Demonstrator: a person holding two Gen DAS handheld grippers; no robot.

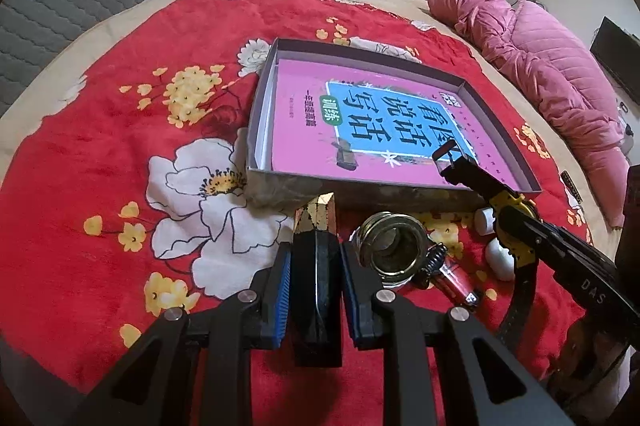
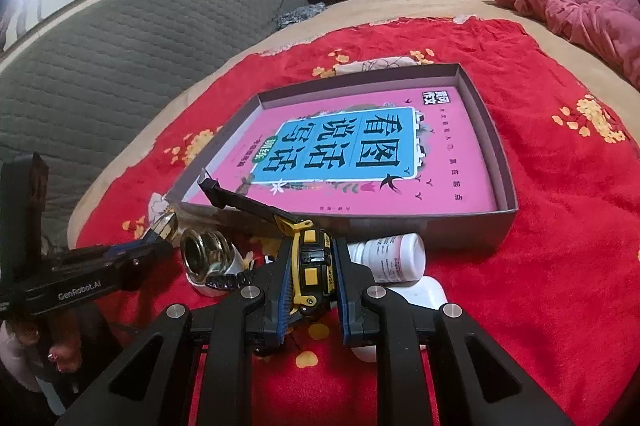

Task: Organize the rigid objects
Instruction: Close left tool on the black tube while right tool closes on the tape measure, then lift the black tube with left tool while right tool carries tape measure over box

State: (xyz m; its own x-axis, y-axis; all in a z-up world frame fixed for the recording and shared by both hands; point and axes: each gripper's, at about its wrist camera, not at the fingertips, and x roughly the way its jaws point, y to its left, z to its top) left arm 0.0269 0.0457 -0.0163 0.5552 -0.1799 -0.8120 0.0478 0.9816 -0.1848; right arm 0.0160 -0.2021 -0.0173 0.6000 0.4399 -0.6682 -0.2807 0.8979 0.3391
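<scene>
Black and gold-tipped, the faceted bottle [image 1: 316,286] sits clamped in my left gripper [image 1: 315,290]; my right gripper [image 2: 312,286] is clamped on the yellow-and-black watch [image 2: 310,266]. Just beyond lie a gold-lidded jar [image 1: 390,246] and a white pill bottle [image 2: 394,258] on the red floral blanket [image 1: 100,154]. Farther off sits the shallow box [image 2: 502,154] holding a pink book [image 2: 360,162].

You see a bed [image 1: 132,10] under a red flowered blanket [image 1: 100,154]; a shallow box [image 1: 360,192], jar [image 1: 390,246] and white bottle [image 2: 394,258] lie on it.
</scene>
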